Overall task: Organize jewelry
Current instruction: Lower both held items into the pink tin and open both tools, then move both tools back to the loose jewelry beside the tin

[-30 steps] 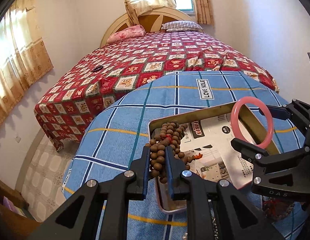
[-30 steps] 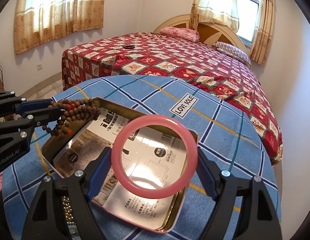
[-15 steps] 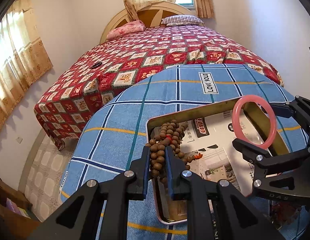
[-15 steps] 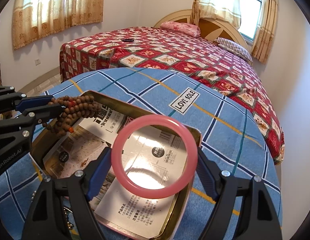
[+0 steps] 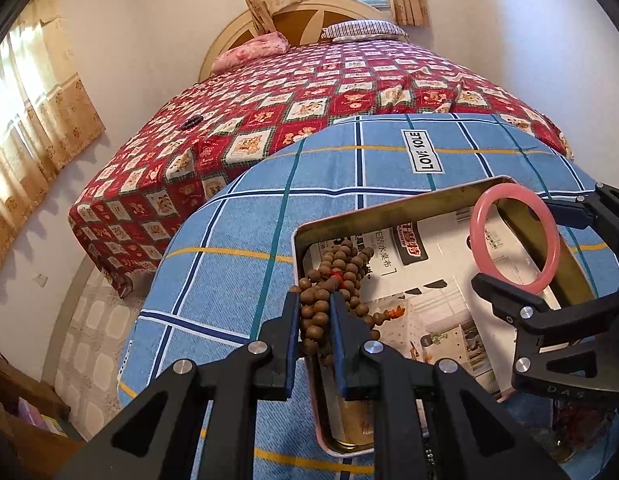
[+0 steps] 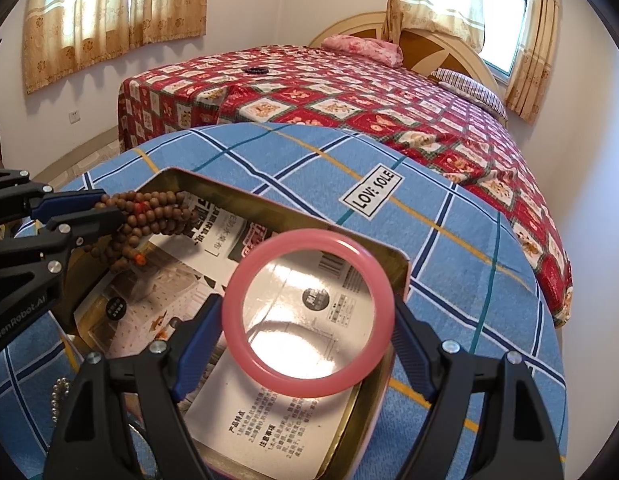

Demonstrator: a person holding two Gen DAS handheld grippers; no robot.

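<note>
A home bedroom: beyond the tongs, a quilted bed [image 5: 309,92] with pillows [image 5: 251,49], curtained windows [image 6: 109,12].

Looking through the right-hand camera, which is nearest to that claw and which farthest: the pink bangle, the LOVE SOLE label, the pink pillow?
1. The pink bangle, gripped between the right gripper fingers, over the tin.
2. The LOVE SOLE label, ahead and to the right on the blue cloth.
3. The pink pillow, far back at the bed's headboard.
</note>
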